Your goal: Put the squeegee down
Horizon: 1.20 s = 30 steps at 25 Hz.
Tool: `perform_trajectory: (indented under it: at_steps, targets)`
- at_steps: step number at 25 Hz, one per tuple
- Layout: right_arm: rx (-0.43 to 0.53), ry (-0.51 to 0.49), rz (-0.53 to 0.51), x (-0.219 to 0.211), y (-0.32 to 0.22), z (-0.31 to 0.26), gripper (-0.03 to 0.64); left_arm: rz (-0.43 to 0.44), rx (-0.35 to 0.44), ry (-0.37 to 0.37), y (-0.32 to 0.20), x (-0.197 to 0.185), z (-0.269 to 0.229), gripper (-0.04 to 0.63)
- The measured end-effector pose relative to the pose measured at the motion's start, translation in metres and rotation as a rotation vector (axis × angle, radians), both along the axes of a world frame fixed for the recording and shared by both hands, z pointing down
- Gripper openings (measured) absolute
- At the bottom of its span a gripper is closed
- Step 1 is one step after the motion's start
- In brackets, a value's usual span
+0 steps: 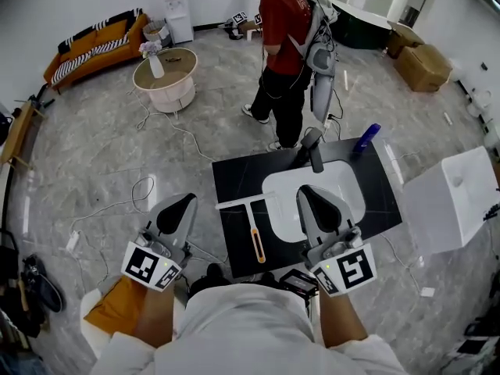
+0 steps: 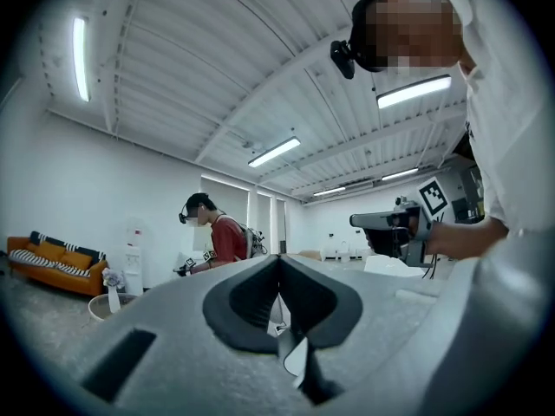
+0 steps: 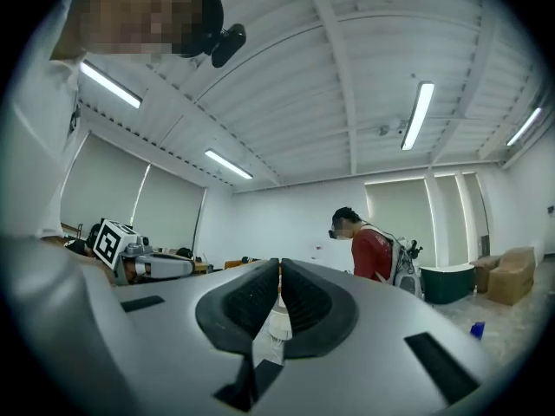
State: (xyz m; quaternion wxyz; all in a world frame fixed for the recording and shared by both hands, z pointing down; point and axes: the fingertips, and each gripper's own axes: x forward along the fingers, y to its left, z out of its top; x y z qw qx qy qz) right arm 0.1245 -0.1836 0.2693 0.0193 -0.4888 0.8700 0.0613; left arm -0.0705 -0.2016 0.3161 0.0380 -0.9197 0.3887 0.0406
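Observation:
The squeegee (image 1: 255,237) lies flat on the black countertop (image 1: 234,174), just left of the white sink (image 1: 344,180). Its white blade runs along the far side and its orange-gripped handle points toward me. Both grippers are held up close to my chest, well above the counter and apart from the squeegee. My left gripper (image 1: 176,209) (image 2: 278,271) is shut with nothing between its pads. My right gripper (image 1: 319,206) (image 3: 278,276) hangs over the sink's near side, also shut and empty. In both gripper views the jaws point out level across the room.
A person in a red shirt (image 1: 283,30) with a backpack stands just behind the counter. A dark faucet (image 1: 313,148) and a blue bottle (image 1: 366,139) stand at the sink's back. A white box (image 1: 453,198) sits to the right. Cables (image 1: 141,186) trail over the floor at left.

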Motion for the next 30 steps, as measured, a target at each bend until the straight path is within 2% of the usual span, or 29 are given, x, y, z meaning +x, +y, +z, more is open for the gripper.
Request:
perform_trajectory:
  at_steps: [4,8,11,19,30]
  targets:
    - [0.026,-0.004,0.047,0.021,0.015,0.005,0.02,-0.012,0.029,-0.02,0.01,0.0,-0.007,0.014]
    - [-0.013,-0.053,0.068,0.037,0.018,0.022,0.014,0.007,0.021,-0.02,0.014,0.005,0.0,0.014]
    - [-0.039,-0.081,0.05,0.036,0.02,0.035,0.014,0.027,0.005,-0.026,0.017,0.011,0.011,0.014]
    - [-0.048,-0.069,0.04,0.03,0.021,0.043,0.014,0.054,-0.008,-0.042,0.02,0.017,0.02,0.014]
    - [-0.089,-0.064,-0.001,0.011,0.021,0.06,0.014,0.084,-0.058,-0.025,0.024,0.014,0.039,0.014]
